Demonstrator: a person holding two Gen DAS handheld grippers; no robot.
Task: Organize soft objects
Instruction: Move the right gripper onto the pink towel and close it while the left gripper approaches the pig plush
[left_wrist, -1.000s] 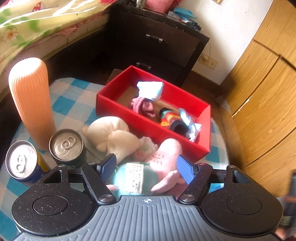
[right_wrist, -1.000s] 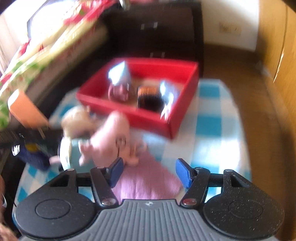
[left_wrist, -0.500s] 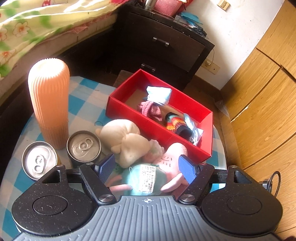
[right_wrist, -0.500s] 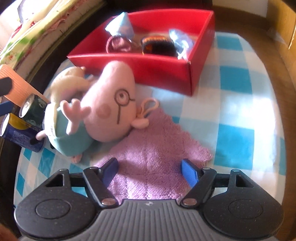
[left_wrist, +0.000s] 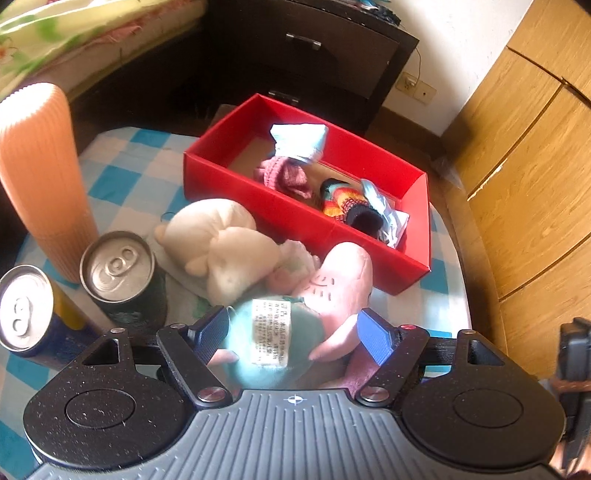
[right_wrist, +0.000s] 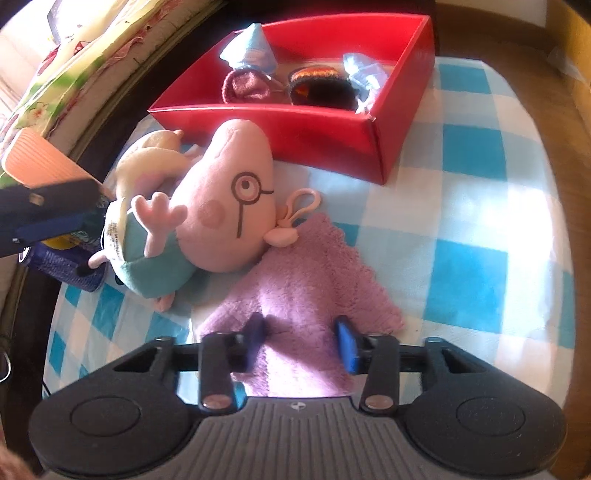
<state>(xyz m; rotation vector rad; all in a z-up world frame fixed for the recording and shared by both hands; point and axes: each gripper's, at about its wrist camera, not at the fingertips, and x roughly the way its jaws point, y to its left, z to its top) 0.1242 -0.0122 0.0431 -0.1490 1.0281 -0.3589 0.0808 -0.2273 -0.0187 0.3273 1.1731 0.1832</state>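
A pink pig plush (right_wrist: 225, 206) with a teal body lies on the checked table, seen from behind in the left wrist view (left_wrist: 273, 332). My left gripper (left_wrist: 293, 334) is open with its fingers either side of the teal body. My right gripper (right_wrist: 301, 341) has its jaws partly closed around a fold of the purple towel (right_wrist: 306, 273), which lies flat beside the pig. A cream plush (left_wrist: 221, 243) lies behind the pig. The red box (left_wrist: 306, 221) holds several small soft items and also shows in the right wrist view (right_wrist: 295, 129).
An orange ribbed vase (left_wrist: 40, 177) and two drink cans (left_wrist: 118, 273) (left_wrist: 26, 306) stand at the table's left. A dark drawer unit (left_wrist: 314, 55) and a bed lie beyond. Wooden cabinet doors (left_wrist: 524, 147) are on the right. The left gripper shows at the right wrist view's left edge (right_wrist: 48, 214).
My right gripper has come down onto the purple towel and its jaws have narrowed around a fold. My left gripper has moved in around the pig's teal body.
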